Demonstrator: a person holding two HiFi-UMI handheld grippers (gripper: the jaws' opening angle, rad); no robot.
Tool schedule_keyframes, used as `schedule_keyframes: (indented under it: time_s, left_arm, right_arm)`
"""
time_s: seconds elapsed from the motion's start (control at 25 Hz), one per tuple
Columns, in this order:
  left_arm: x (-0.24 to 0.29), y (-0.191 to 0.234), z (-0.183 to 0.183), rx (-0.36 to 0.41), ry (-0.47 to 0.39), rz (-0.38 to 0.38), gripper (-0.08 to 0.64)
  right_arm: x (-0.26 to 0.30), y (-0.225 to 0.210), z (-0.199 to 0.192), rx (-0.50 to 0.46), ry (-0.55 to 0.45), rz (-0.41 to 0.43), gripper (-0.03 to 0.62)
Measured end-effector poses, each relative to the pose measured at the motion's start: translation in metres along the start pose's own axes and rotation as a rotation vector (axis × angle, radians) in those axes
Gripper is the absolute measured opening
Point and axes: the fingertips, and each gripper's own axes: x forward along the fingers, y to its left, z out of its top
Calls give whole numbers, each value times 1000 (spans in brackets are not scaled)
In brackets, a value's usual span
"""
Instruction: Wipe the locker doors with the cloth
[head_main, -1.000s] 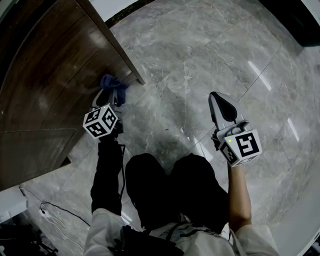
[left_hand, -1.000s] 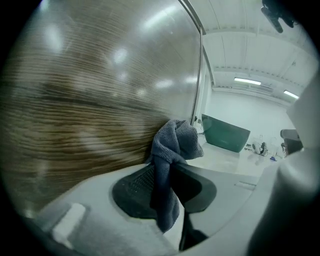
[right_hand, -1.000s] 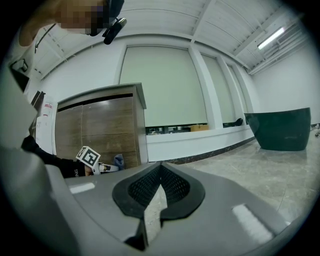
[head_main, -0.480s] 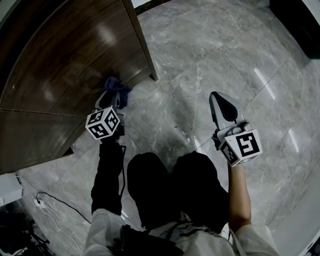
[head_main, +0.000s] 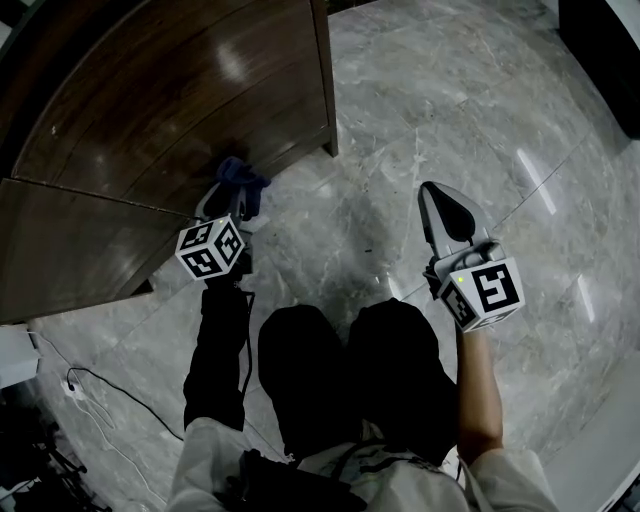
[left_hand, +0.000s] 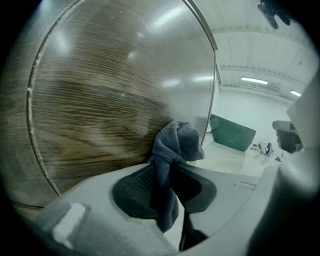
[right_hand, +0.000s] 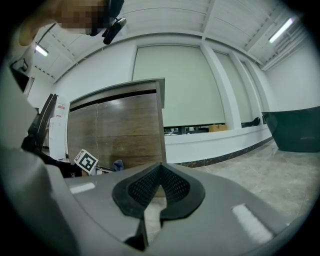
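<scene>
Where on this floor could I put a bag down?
The grey floor is bare between the wooden locker and the right gripper, and beyond that gripper too. Crowded: the locker's foot, where the left gripper holds the cloth, and lower left, where cables lie.

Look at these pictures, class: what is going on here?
A person holds a tool in each hand. The left tool grips a dark blue cloth right at the lower part of a wooden locker door. The right tool is shut and empty, held over the grey marble floor.
</scene>
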Motion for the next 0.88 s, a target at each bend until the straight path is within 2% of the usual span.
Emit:
schedule_keyframes:
  time_s: [0.24, 0.52, 0.88]
  left_arm:
    - [-19, 22, -8, 2, 11, 19, 86]
    - [-41, 50, -15, -26, 14, 63, 86]
    - [-60, 72, -18, -52, 3, 94, 86]
  right_arm:
    - [11, 22, -1, 7, 17, 19, 5]
    - [24, 46, 3, -2, -5, 76, 5]
    - [31, 69, 4, 1, -5, 104, 5]
